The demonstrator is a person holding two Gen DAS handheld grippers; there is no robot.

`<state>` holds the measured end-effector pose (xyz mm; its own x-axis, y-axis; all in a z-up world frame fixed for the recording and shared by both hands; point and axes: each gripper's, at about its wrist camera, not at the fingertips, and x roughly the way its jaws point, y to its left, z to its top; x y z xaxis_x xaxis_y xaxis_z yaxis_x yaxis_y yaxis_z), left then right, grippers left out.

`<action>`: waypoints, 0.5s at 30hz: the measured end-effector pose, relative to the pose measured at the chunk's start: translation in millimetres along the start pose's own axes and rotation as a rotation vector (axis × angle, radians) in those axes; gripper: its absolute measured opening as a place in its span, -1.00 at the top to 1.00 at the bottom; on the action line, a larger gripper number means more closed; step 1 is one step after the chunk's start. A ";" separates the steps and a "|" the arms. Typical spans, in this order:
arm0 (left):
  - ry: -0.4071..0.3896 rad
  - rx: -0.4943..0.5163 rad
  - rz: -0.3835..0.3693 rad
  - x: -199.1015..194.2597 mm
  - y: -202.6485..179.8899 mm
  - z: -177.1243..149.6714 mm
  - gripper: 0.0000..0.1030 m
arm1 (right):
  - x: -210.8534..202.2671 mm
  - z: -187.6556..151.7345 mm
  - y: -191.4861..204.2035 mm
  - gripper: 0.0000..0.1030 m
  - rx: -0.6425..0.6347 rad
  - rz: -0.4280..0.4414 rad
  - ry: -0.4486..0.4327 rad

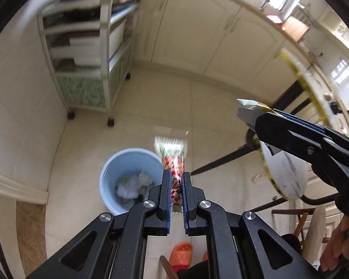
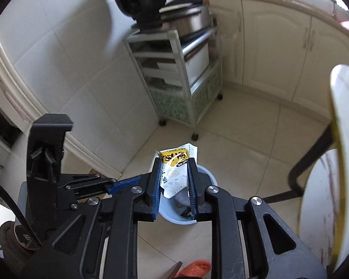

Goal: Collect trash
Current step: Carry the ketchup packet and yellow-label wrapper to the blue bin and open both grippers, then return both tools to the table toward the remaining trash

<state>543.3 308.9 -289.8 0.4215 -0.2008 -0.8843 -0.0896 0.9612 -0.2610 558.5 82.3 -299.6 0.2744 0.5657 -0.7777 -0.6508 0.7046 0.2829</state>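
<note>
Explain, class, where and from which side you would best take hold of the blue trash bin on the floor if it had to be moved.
Grip the rim of the blue trash bin from straight above, one finger inside the wall and one outside. It stands upright with its mouth open, so the thin rim is probably the only part narrow enough to pinch; the round body looks too wide. The rim's left side in the left wrist view is clearest.

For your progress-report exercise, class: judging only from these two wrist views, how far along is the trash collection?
Done: the blue bin on the floor already holds crumpled waste. In hand: the left gripper is shut on a red-and-white wrapper, and the right gripper is shut on a yellow-and-white packet, hanging above the bin. Left: neither piece has been dropped in yet. Whether more trash remains elsewhere cannot be seen.
</note>
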 end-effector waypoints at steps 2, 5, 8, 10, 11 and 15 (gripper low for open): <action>0.011 -0.016 0.018 7.2 3.7 3.2 0.92 | 15.0 -0.5 -0.6 0.62 0.008 0.003 0.016; 0.014 -0.055 0.036 10.1 7.8 8.9 0.90 | 35.2 1.5 -0.4 0.62 0.018 0.010 0.039; 0.011 -0.081 0.057 6.0 14.9 12.5 0.86 | 47.2 2.0 0.9 0.61 0.025 0.018 0.051; 0.000 -0.091 0.086 1.5 14.5 15.3 0.86 | 53.2 3.9 2.7 0.60 0.027 0.024 0.056; -0.004 -0.095 0.097 1.2 14.5 17.1 0.84 | 54.5 4.6 4.1 0.58 0.030 0.031 0.054; -0.039 -0.113 0.128 -17.0 13.4 10.4 0.81 | 51.7 10.0 8.6 0.33 0.038 0.038 0.008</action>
<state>544.4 327.2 -274.3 0.4345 -0.0686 -0.8981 -0.2444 0.9507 -0.1908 574.1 121.9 -331.7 0.2437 0.5891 -0.7705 -0.6332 0.6984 0.3337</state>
